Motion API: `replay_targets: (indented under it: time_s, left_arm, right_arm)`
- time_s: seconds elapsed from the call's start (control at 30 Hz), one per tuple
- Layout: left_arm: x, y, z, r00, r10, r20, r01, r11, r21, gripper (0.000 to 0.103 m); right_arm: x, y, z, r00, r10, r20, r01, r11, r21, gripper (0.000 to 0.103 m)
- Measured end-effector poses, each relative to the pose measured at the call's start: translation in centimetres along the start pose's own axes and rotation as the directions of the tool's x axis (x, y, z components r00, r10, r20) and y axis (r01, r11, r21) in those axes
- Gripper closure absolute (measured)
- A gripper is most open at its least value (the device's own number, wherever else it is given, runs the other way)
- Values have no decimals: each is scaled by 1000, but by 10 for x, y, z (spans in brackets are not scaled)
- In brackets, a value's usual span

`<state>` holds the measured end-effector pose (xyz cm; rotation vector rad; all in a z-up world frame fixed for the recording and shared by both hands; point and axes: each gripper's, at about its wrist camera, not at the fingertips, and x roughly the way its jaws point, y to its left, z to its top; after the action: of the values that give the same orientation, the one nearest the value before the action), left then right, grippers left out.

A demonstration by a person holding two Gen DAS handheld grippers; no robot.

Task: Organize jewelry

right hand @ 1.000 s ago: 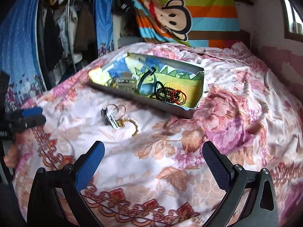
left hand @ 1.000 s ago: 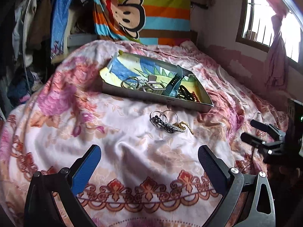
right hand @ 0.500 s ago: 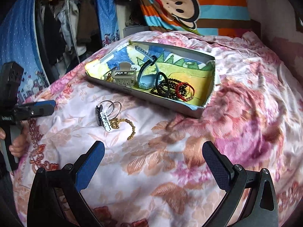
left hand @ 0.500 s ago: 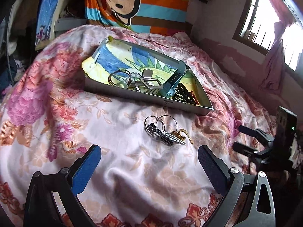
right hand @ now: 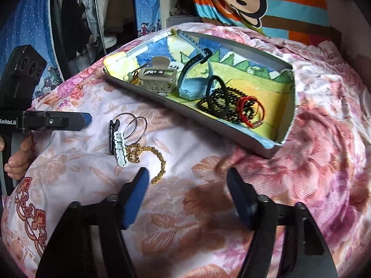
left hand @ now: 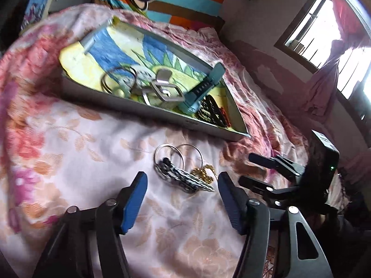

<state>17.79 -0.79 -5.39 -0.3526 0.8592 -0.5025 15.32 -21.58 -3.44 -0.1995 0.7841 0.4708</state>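
Note:
A small pile of jewelry lies on the flowered bedspread: hoop earrings (left hand: 178, 154) (right hand: 133, 125), a white and a black hair clip (left hand: 185, 180) (right hand: 119, 146), and a gold chain (left hand: 205, 173) (right hand: 148, 156). A shallow box (left hand: 148, 113) (right hand: 208, 120) behind it holds a claw clip (right hand: 157, 78), a blue watch band (left hand: 204, 90), bead bracelets (right hand: 229, 106) and rings. My left gripper (left hand: 182, 183) is open, just in front of the pile. My right gripper (right hand: 187, 176) is open, its left fingertip (right hand: 142, 180) near the chain's end. Both are empty.
The right gripper shows in the left wrist view (left hand: 266, 171), right of the pile. The left gripper shows in the right wrist view (right hand: 69, 121), left of the pile. A striped monkey blanket (right hand: 255, 7) hangs behind; a window (left hand: 329, 30) lies right; clothes (right hand: 76, 23) hang left.
Both grippers have moved forward and down toward the pile. Their jaws have narrowed but remain open. The jewelry and the box have not moved.

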Motion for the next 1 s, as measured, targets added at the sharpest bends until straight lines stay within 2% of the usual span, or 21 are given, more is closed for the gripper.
replay_targets:
  time_s: [0.13, 0.3, 0.37, 0.47, 0.63, 0.67, 0.8, 1.0]
  left_arm:
    - [13, -2, 3, 999, 7, -41, -8, 1000, -14, 45]
    - [31, 6, 7, 995, 13, -96, -22, 996, -91, 58]
    - [35, 8, 8, 995, 6, -103, -18, 993, -113, 62]
    - [38, 10, 11, 994, -15, -104, 0, 991, -137, 62]
    - [47, 13, 11, 992, -35, -118, 16, 987, -161, 62]
    - [48, 12, 11, 992, -29, -121, 9, 987, -159, 64]
    - [51, 17, 9, 991, -7, -133, -17, 983, -183, 83]
    - [50, 23, 5, 991, -20, -130, -8, 978, -210, 92]
  right_arm:
    - [11, 3, 1, 999, 21, -24, -21, 1000, -13, 57]
    - [22, 6, 2, 998, 47, -52, -48, 999, -18, 67]
    - [26, 8, 4, 996, 61, -60, -63, 998, -20, 68]
    - [38, 13, 5, 992, 90, -87, -92, 995, -26, 69]
    - [50, 9, 10, 987, 139, -78, -137, 990, 31, 69]
    - [53, 7, 11, 985, 154, -77, -151, 988, 44, 69]
    - [57, 7, 9, 980, 181, -80, -176, 982, 61, 70]
    - [60, 5, 6, 969, 230, -86, -224, 971, 80, 81]
